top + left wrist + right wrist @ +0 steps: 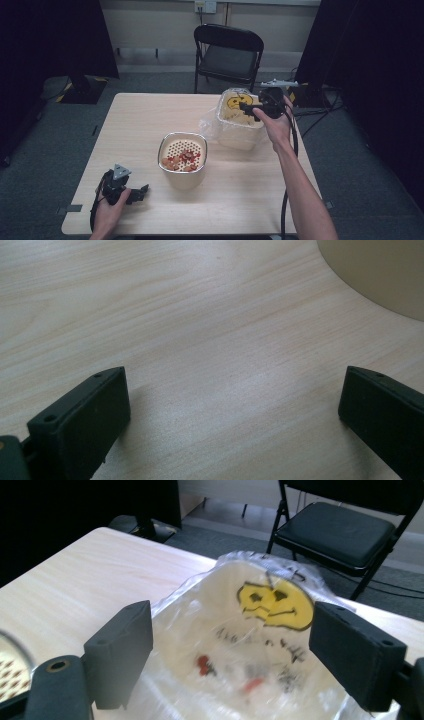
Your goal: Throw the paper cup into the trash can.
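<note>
In the lower left of the high view, my left gripper (142, 193) rests low on the pale wooden surface (240, 190), out of the way while the other hand works. Its jaws stand wide with nothing between them, and in the left gripper view bare wood grain lies between them, with the curved side of the cream container (380, 275) at the upper right corner.

In the middle of the high view that cream container (183, 160) sits upright with a perforated insert, and small red and orange pieces (181, 159) lie heaped in it, probably so that they can drain.

Toward the upper right, my right gripper (248, 110) hovers over the clear plastic bag (239, 120) with a yellow face printed on it. In the right gripper view the jaws are wide apart on either side of the bag (240, 650), not yet touching it, lined up, I judge, to pinch its crumpled top.
</note>
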`<state>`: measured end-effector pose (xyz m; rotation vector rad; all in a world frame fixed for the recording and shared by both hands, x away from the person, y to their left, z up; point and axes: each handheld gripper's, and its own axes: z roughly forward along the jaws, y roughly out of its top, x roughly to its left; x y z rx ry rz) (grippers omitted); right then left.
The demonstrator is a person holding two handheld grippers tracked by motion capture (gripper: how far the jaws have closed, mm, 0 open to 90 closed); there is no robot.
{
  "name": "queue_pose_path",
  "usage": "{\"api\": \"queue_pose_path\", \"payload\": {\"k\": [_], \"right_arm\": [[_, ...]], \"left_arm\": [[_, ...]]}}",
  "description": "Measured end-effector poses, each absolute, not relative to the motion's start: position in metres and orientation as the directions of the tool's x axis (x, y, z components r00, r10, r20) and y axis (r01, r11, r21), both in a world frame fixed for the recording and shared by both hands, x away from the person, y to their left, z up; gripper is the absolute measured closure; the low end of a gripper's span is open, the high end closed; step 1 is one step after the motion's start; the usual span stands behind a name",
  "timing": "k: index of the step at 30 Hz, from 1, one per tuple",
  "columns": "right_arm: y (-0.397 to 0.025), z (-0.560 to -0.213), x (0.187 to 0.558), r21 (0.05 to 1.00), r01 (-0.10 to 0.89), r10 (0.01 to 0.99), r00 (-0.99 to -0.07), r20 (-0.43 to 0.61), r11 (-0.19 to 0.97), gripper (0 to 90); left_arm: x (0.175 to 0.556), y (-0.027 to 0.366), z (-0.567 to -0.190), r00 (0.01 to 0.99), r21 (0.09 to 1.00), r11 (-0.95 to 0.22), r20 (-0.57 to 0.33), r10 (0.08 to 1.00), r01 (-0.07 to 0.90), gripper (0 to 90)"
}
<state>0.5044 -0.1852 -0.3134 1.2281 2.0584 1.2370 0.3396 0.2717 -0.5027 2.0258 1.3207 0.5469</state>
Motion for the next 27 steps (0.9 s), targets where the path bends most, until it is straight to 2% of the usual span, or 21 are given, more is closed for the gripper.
{"api": "queue_pose_path", "payload": {"k": [6, 13, 27], "right_arm": [[-0.191, -0.317, 0.482, 0.869, 0.45, 0.832, -0.548, 0.088, 0.204, 16.5], [-0.192, -0.313, 0.449, 0.871, 0.425, 0.812, -0.58, 0.055, 0.245, 15.7], [-0.199, -0.353, 0.397, 0.865, 0.422, 0.801, -0.597, 0.038, 0.273, 14.6]], "left_arm": [[0.34, 0.272, -0.503, 0.405, 0.712, -0.281, -0.005, 0.914, 0.643, 0.0], [0.34, 0.272, -0.503, 0.405, 0.713, -0.281, -0.006, 0.914, 0.643, 0.0], [0.34, 0.272, -0.503, 0.405, 0.713, -0.281, -0.005, 0.914, 0.643, 0.0]]}}
